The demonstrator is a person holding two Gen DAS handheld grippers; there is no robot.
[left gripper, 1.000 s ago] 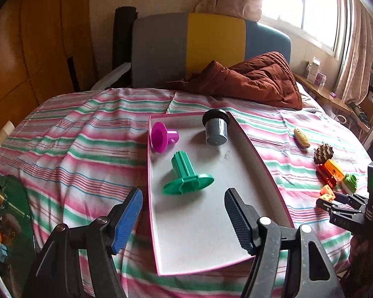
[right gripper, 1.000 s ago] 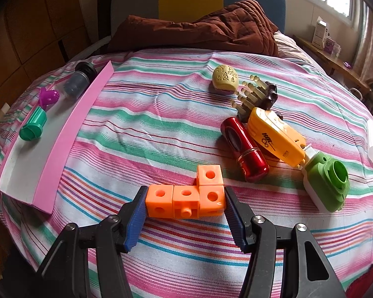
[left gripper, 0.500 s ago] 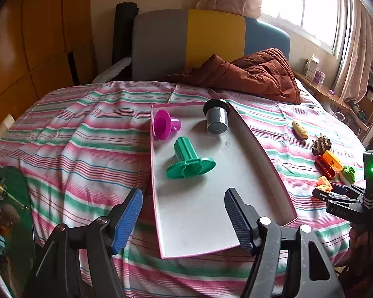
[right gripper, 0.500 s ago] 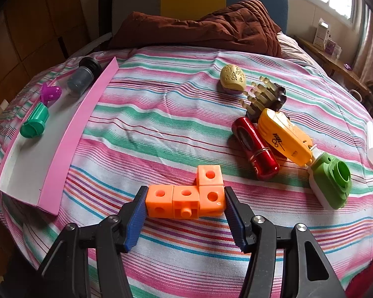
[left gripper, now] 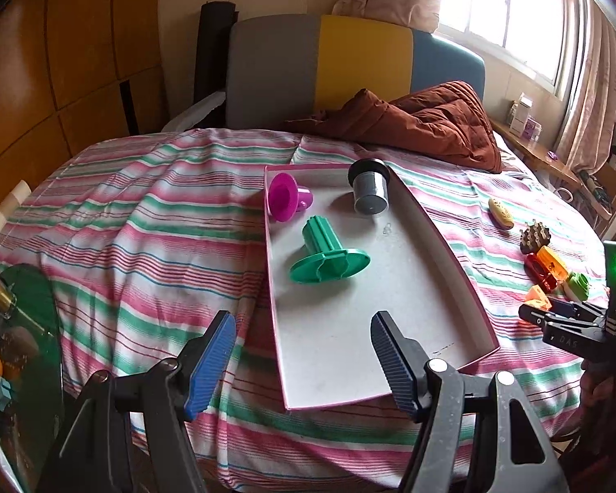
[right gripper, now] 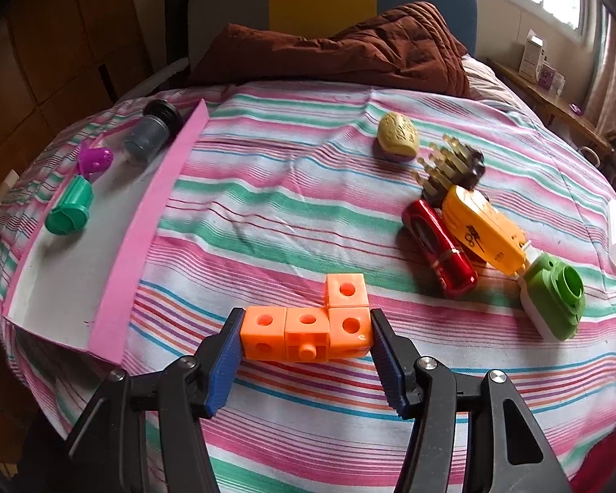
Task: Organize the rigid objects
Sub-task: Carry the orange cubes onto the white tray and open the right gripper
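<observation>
My right gripper [right gripper: 306, 337] is shut on an orange block piece [right gripper: 308, 328] made of several linked cubes, held just above the striped bedspread. A pink-rimmed tray [left gripper: 451, 254] lies on the bed and holds a magenta funnel-shaped piece [left gripper: 283, 197], a green flanged piece [left gripper: 324, 250] and a grey jar with a black lid [left gripper: 369, 193]. My left gripper [left gripper: 302, 359] hangs open over the tray's near end, nothing between its fingers. From the left wrist view the right gripper [left gripper: 542, 314] shows at the far right with the orange piece.
Loose on the bedspread to the right lie a red car [right gripper: 439, 242], an orange car [right gripper: 484, 234], a green-and-white toy camera [right gripper: 554, 300], a brown spiky piece [right gripper: 451, 168] and a beige oval [right gripper: 398, 135]. A brown quilt [right gripper: 341, 53] is heaped by the headboard. The tray's pink wall [right gripper: 143, 230] stands left of the right gripper.
The left gripper has drawn back a little from the tray, so the tray sits farther up the left wrist view. The right gripper keeps its hold; the loose toys have shifted slightly right in its view.
</observation>
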